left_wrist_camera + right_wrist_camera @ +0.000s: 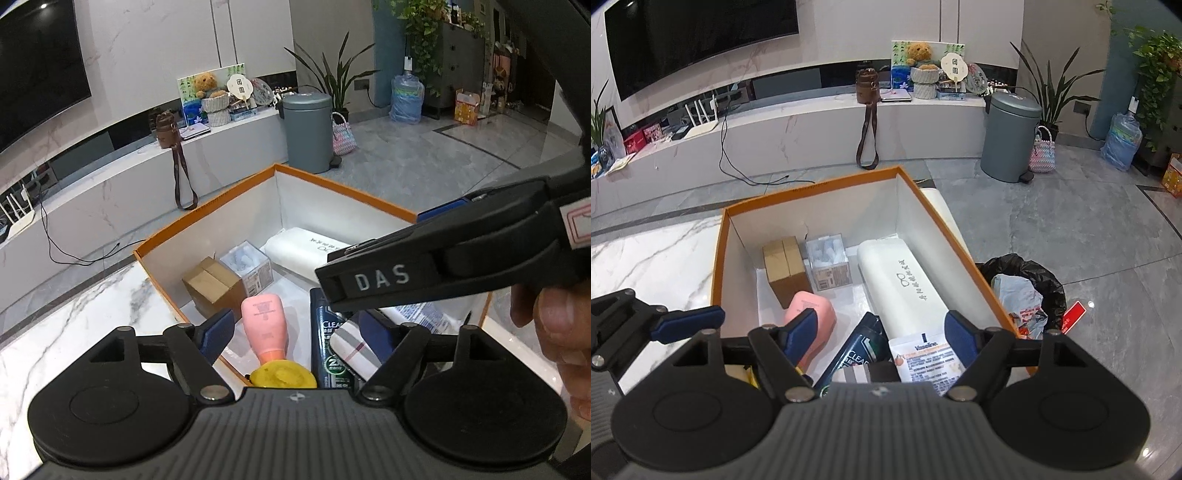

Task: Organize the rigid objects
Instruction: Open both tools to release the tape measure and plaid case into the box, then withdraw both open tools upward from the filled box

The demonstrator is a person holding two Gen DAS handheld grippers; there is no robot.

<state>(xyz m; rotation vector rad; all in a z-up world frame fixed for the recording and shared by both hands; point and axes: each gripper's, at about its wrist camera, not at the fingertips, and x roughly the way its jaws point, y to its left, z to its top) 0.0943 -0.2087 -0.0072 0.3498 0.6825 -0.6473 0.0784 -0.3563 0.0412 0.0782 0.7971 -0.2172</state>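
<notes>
I see both grippers above the orange box [718, 258] on the marble desk [646, 254]. The left gripper [295, 328] has its jaws apart, holding nothing; the right gripper [879, 332] also. Inside the box the pink bottle [266, 325] lies with its neck toward me, long axis toward the far wall. The white case [905, 284] lies along the right wall.
</notes>
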